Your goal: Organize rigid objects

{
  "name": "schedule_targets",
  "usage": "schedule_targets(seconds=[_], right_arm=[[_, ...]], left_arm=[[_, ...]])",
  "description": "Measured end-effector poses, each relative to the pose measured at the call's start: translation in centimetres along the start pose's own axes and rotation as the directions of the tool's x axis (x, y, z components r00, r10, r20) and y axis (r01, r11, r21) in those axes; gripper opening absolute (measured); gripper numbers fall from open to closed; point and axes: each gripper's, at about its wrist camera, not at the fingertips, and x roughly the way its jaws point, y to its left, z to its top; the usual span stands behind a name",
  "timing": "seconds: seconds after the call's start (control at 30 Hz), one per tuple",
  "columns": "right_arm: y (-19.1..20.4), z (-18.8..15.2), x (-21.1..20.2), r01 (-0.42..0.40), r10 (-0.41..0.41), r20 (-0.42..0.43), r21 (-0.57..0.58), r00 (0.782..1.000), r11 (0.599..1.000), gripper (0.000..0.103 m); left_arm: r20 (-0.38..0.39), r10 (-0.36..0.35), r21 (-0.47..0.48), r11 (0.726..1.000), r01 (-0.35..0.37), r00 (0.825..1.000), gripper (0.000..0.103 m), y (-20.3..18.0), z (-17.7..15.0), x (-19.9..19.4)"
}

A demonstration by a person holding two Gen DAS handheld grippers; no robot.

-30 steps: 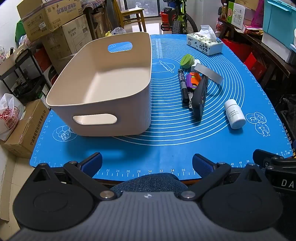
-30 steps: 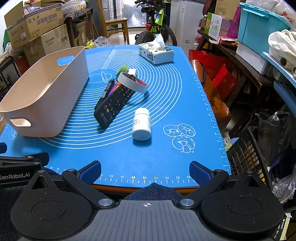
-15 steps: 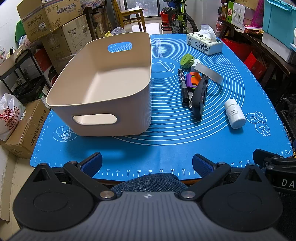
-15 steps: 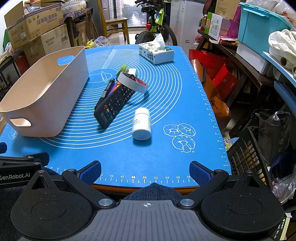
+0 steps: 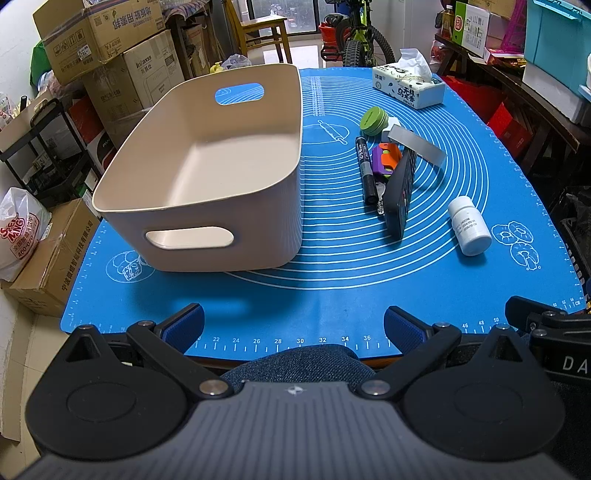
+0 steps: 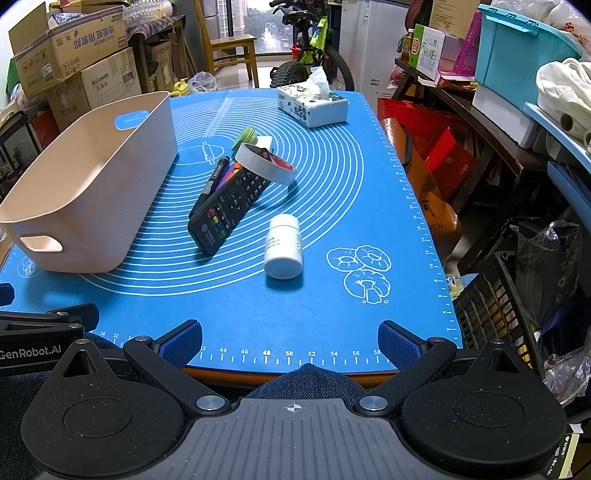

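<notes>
- Right now both grippers hang at the near edge of the worktop, above the person's denim-clad knee, with nothing between their fingers.
- Left gripper [image 5: 293, 325]: its blue-padded fingers are spread wide apart and hold nothing; it faces the beige bin and the blue mat [image 5: 332, 273].
- Right gripper [image 6: 290, 338]: spread just as wide, also holding nothing, with the white bottle straight ahead of it.
- Beige bin [image 5: 207, 206] stands upright on the left part of the mat, its inside bare, with a handle slot in the near wall and another in the far wall.
- White bottle [image 6: 283, 242] lies on its side, well apart from the bin, near the mushroom drawings at the right of the mat.
- Black remote [image 6: 229, 208] lies tilted, its far end propped on the small heap behind it; its near end rests on the mat just beside the bottle.
- Black marker [image 5: 365, 170] lies along the remote's left side, between it and the bin.
- Purple and orange toy [image 5: 386, 158] sits under the remote's far end.
- Roll of tape [image 6: 264, 162] leans on the far end of the remote, with a green round lid [image 5: 373, 120] and a small white block just behind it.
- Tissue pack [image 6: 314, 105] sits at the far end of the mat, apart from everything else.
- Cardboard boxes [image 5: 107, 33] are stacked beyond the left edge of the worktop.
</notes>
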Motion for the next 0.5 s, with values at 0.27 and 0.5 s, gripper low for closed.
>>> schedule_targets(seconds=[0.27, 0.5], right_arm=[[0.01, 0.0, 0.01, -0.001, 0.001, 0.0, 0.0, 1.0, 1.0, 0.1], [0.0, -0.01, -0.01, -0.002, 0.002, -0.001, 0.001, 1.0, 1.0, 0.1]], left_arm=[[0.001, 0.002, 0.002, 1.0, -0.002, 1.0, 0.102, 0.03, 0.0, 0.01], [0.001, 0.003, 0.004, 1.0, -0.003, 1.0, 0.102, 0.06, 0.0, 0.01]])
